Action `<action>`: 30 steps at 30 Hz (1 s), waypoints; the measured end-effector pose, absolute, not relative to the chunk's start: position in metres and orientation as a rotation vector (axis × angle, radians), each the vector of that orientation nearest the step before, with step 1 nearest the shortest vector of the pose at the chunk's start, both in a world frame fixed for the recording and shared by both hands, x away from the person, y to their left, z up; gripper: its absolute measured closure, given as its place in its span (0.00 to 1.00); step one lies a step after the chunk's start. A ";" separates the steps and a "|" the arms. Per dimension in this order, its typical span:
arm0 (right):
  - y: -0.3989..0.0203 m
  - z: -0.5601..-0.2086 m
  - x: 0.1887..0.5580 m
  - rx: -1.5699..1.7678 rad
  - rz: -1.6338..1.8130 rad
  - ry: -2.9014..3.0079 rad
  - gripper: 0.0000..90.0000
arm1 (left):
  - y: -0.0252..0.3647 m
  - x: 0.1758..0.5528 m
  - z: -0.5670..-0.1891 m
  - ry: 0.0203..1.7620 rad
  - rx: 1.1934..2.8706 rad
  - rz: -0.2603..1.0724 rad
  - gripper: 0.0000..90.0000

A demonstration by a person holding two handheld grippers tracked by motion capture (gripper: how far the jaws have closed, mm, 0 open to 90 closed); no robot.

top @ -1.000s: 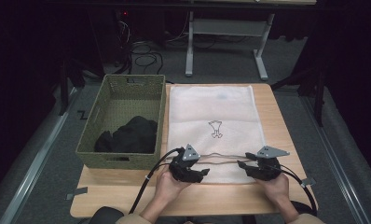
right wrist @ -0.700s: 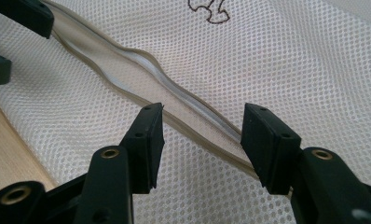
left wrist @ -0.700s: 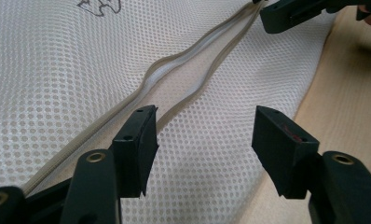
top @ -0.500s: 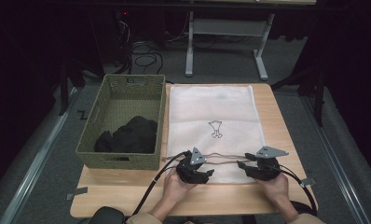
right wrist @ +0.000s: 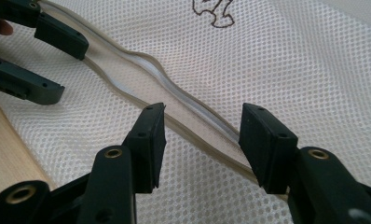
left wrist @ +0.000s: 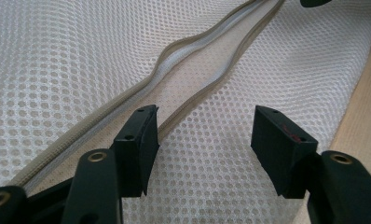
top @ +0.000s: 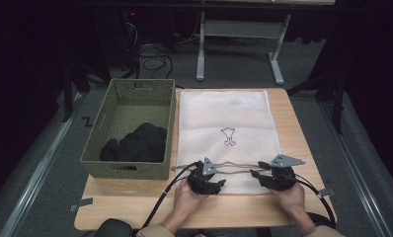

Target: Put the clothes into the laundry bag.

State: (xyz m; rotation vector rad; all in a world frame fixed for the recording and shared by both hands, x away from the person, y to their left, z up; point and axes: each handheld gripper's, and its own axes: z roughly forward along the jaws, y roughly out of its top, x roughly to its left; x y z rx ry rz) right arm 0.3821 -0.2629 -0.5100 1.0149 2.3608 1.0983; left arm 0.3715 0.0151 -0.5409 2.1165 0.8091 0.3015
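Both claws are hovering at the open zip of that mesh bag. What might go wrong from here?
The left gripper straddles just the lower zip edge, so it may pinch both mesh layers and keep the mesh bag shut. The right gripper stands open over the wavy, slack zip opening; the thin edge might slip out when lifted.

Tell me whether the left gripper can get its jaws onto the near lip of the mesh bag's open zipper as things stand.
Probably yes. The left gripper has its jaws open just above the mesh bag, and the near zipper lip runs between them with nothing lying across it. The right gripper sits farther along the opening, out of its way.
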 end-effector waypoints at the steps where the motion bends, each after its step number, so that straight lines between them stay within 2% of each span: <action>1: -0.263 -0.510 0.382 1.014 1.097 2.367 0.57 | 0.015 0.371 -0.542 0.807 2.116 0.303 0.46; 8: -0.259 -0.500 0.384 0.964 1.160 2.354 0.56 | 0.013 0.369 -0.544 0.805 2.133 0.318 0.46; 18: -0.229 -0.476 0.399 0.857 1.036 2.436 0.57 | 0.012 0.368 -0.544 0.806 2.139 0.333 0.46; 30: -0.204 -0.485 0.422 0.850 0.955 2.489 0.56 | 0.012 0.368 -0.544 0.806 2.142 0.334 0.46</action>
